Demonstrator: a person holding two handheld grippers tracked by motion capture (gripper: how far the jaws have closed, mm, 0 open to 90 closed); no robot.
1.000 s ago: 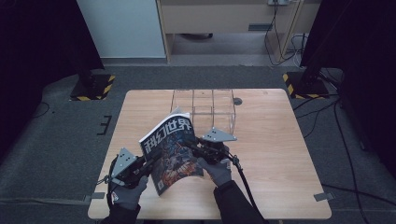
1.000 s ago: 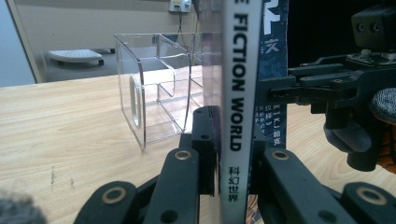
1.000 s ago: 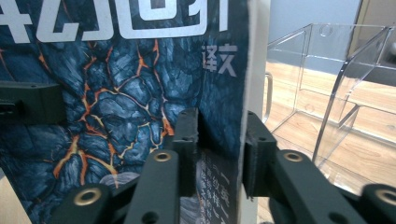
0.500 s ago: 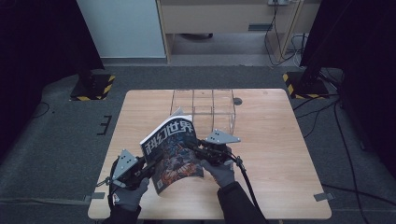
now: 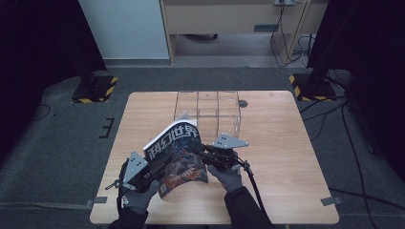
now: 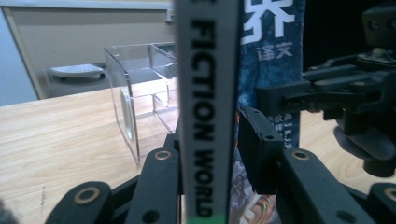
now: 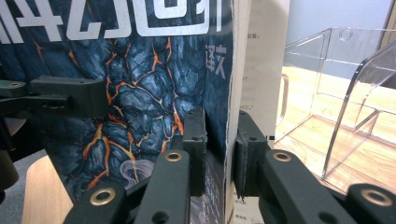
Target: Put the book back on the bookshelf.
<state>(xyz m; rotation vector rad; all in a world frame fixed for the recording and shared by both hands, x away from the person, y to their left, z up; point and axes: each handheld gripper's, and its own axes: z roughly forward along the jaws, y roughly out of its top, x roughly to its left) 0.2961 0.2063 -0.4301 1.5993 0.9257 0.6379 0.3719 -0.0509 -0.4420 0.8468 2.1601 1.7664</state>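
Both tongs, left (image 5: 152, 172) and right (image 5: 204, 153), clamp the magazine (image 5: 177, 155), held upright above the near worktop (image 5: 277, 143); placing it into the clear organizer (image 5: 210, 112) beyond seemingly remains.

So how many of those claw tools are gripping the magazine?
2. The left gripper pinches the magazine at its spine on the near-left; the right gripper clamps its opposite edge, nearer the clear organizer.
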